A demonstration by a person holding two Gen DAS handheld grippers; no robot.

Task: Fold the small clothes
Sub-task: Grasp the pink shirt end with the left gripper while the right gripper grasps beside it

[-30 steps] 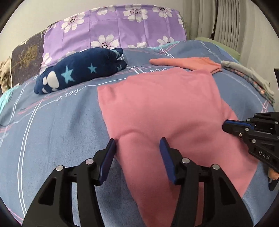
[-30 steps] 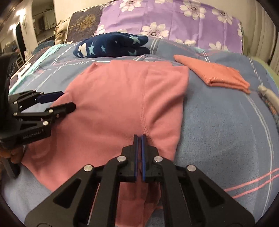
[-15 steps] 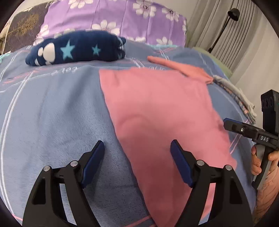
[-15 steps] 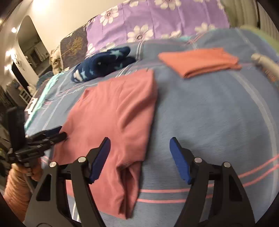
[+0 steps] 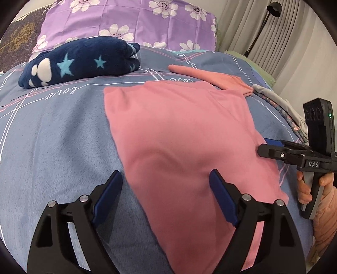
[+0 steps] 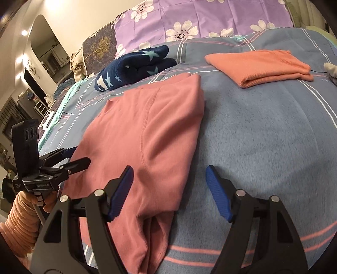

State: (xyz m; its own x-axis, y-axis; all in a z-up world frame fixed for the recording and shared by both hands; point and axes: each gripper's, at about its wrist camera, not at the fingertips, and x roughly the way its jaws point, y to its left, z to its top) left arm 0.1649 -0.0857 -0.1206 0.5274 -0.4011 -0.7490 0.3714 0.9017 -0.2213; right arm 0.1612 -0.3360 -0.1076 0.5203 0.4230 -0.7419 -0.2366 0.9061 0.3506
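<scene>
Currently both grippers are wide apart and holding nothing. Left gripper (image 5: 165, 190) hovers over the near left edge of the pink garment (image 5: 185, 139); its jaws have just been opening, with the garment's edge under the gap and the pads clear of the cloth. Right gripper (image 6: 169, 189) sits over the garment's near right edge, one finger above the cloth, the other above bare blanket; its jaws have just been opening too, nothing pinched.

Pink garment lies flat on the blue blanket (image 5: 52, 130) of the bed, folded lengthwise, a seam showing in the right wrist view.

Beyond it: an orange folded cloth (image 6: 259, 66) just past the far right corner, apart from it in the right view. Navy star-print fleece (image 5: 80, 61) sits far left, near the purple flowered pillow (image 5: 130, 19). Grey and patterned clothes (image 5: 280, 107) lie at the right edge of the bed.
</scene>
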